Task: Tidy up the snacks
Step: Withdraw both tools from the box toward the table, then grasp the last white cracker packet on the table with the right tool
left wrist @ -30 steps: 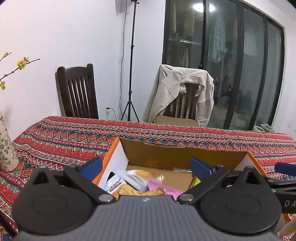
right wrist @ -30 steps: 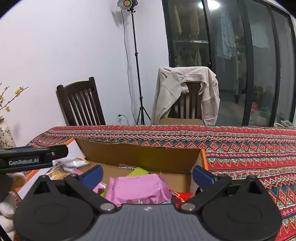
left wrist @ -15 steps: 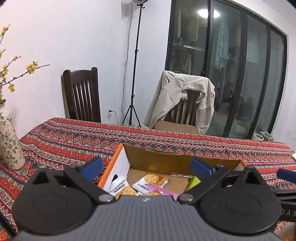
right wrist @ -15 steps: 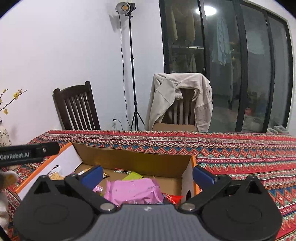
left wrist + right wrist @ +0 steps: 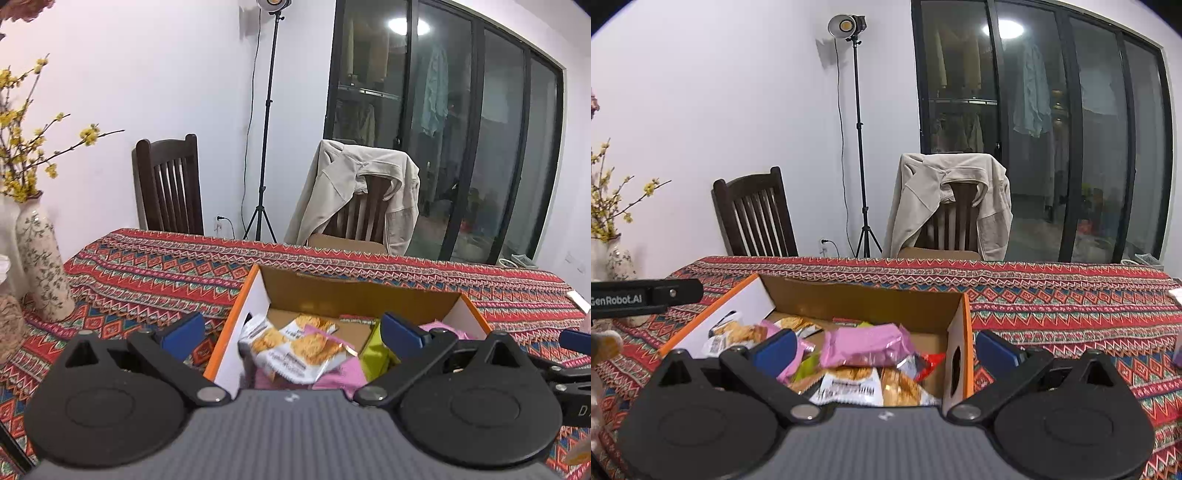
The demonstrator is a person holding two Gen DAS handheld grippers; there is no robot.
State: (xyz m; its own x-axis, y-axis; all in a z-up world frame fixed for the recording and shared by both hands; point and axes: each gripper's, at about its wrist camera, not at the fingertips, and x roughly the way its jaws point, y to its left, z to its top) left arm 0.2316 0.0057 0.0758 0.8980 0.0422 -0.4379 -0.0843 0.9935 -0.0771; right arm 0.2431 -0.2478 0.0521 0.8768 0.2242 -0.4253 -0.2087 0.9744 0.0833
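Observation:
An open cardboard box (image 5: 354,295) (image 5: 864,299) with orange edges sits on the patterned tablecloth and holds several snack packets. A cracker packet (image 5: 295,350) lies on top at its left. A pink packet (image 5: 866,343) lies on top in the middle, with cracker packets (image 5: 871,387) in front of it. My left gripper (image 5: 291,330) is open and empty, above the box's left side. My right gripper (image 5: 886,349) is open and empty, above the box's right side. The right gripper's finger (image 5: 574,339) shows at the right edge of the left wrist view.
A patterned vase (image 5: 40,266) with yellow flowers stands at the table's left. Two wooden chairs (image 5: 170,192) stand behind the table, one with a beige jacket (image 5: 354,195). A light stand (image 5: 858,147) stands by the wall. A small white object (image 5: 576,299) lies at the table's right edge.
Both grippers have risen and pulled back from the box, so more of its contents and the table show. Both stayed open and empty.

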